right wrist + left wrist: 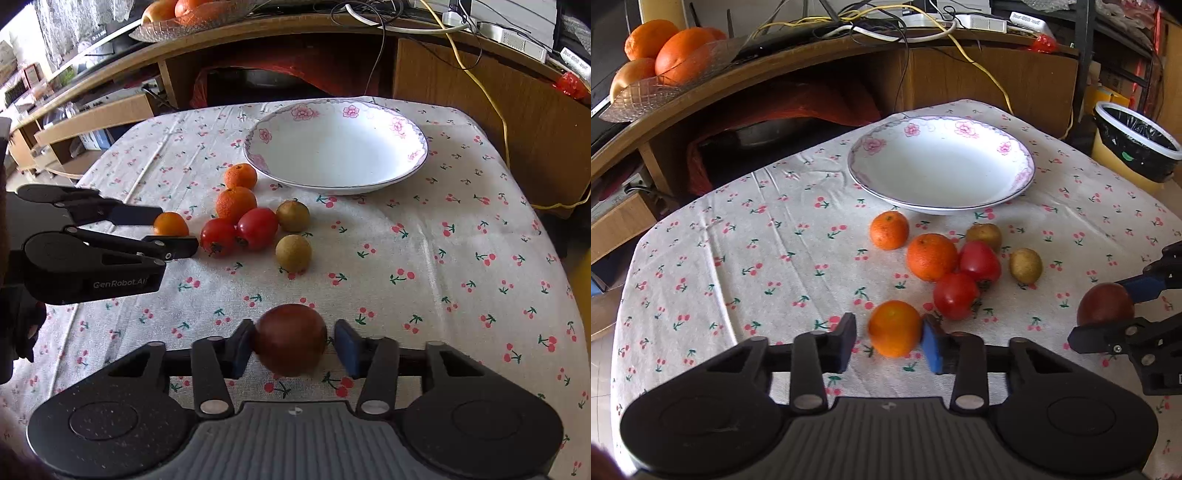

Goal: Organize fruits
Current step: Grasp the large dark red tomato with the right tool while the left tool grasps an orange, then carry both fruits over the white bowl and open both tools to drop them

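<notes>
On the desk, under a cherry-print cloth, fruit is lying in a loose cluster w/ a flowered white dish sitting behind it.

L wrist view: left gripper is straddling the nearest orange; its right blue pad looks to be touching the fruit, while a sliver of cloth is showing at the left pad, so jaws are narrow, not clearly clamping. Only this view is showing the glass bowl of oranges in full on the shelf, plus the bin at far right. Right gripper is entering at the right edge, mostly cut off.

R wrist view: right gripper is bracketing a dark red-brown fruit; left pad is against it, a small gap is showing at the right pad. Jaws narrow, grip not confirmed. This view is showing the left gripper side-on, pads on either side of the orange; contact is hard to judge.

Both views: two more oranges, two tomatoes, two brown-green fruits are sitting between grippers and dish. Dish is holding nothing. Dark fruit's type is hard to make out. A dark glove is partly showing at the R view's left edge.
</notes>
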